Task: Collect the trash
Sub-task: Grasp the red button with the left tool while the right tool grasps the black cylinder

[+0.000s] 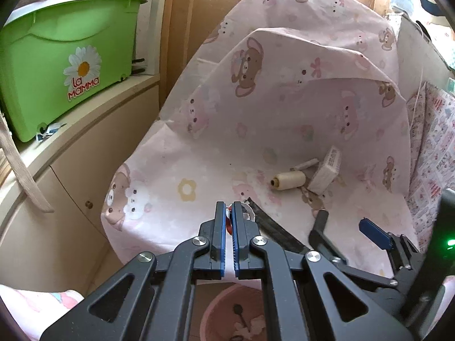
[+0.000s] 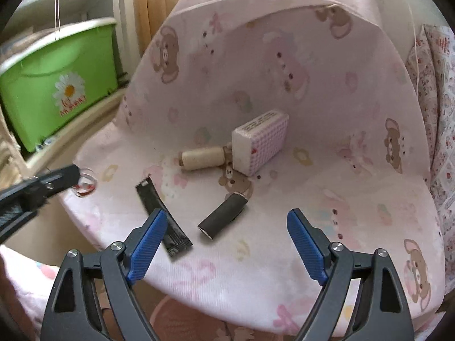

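Mid-collection. Left claw [image 1: 229, 209] pinching a small clear wrapper [image 2: 85, 184] with red marks, at the surface [image 2: 256, 278] edge, left of frame. Right claw [image 2: 224, 245] spread wide over black sachet [image 2: 163, 218] and dark tube [image 2: 223, 217], lower centre. Next: probably drop wrapper into pink bin [image 1: 219, 312] below, close right claw on one piece.

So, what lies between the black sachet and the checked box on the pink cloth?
In the right wrist view, a black tube lies between the black sachet and the checked box, touching neither.
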Tool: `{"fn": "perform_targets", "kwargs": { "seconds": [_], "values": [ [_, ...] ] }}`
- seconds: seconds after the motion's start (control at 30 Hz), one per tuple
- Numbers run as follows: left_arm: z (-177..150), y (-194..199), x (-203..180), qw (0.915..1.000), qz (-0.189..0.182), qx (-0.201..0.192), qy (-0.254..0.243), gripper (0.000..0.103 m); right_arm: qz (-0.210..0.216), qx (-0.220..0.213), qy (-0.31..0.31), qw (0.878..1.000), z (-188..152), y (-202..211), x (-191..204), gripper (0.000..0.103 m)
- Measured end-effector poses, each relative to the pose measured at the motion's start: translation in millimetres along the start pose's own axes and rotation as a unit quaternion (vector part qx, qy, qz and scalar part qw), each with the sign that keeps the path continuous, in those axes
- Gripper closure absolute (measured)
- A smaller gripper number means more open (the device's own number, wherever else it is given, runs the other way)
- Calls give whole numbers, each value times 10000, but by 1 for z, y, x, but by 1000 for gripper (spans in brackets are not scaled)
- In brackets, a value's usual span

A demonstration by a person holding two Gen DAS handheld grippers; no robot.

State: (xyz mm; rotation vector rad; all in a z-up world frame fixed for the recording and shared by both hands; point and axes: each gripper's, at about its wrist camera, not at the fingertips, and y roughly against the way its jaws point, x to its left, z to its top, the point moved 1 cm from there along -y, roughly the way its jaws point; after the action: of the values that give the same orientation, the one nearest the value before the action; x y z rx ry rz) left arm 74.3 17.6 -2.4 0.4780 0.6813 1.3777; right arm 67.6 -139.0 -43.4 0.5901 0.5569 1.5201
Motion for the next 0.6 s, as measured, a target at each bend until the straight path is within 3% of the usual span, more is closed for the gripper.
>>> {"fn": "perform_targets", "kwargs": {
  "seconds": [0.23, 0.4, 0.5, 0.6],
  "values": [
    [1, -2, 3, 10000, -56, 53, 57, 99, -305, 15, -48, 9995, -6, -17, 11, 28],
    [-1, -4, 0, 9999, -65, 96, 8, 99, -112, -37, -225, 9997, -10, -18, 2, 75],
    [-2, -3, -2, 9999, -57, 79, -52, 99, 117, -46, -377, 9992, -9, -14, -5, 92],
    [-2, -1, -4, 9999, -73, 58, -91, 99, 725, -187, -805, 9939, -6, 1, -22, 92]
  ]
}}
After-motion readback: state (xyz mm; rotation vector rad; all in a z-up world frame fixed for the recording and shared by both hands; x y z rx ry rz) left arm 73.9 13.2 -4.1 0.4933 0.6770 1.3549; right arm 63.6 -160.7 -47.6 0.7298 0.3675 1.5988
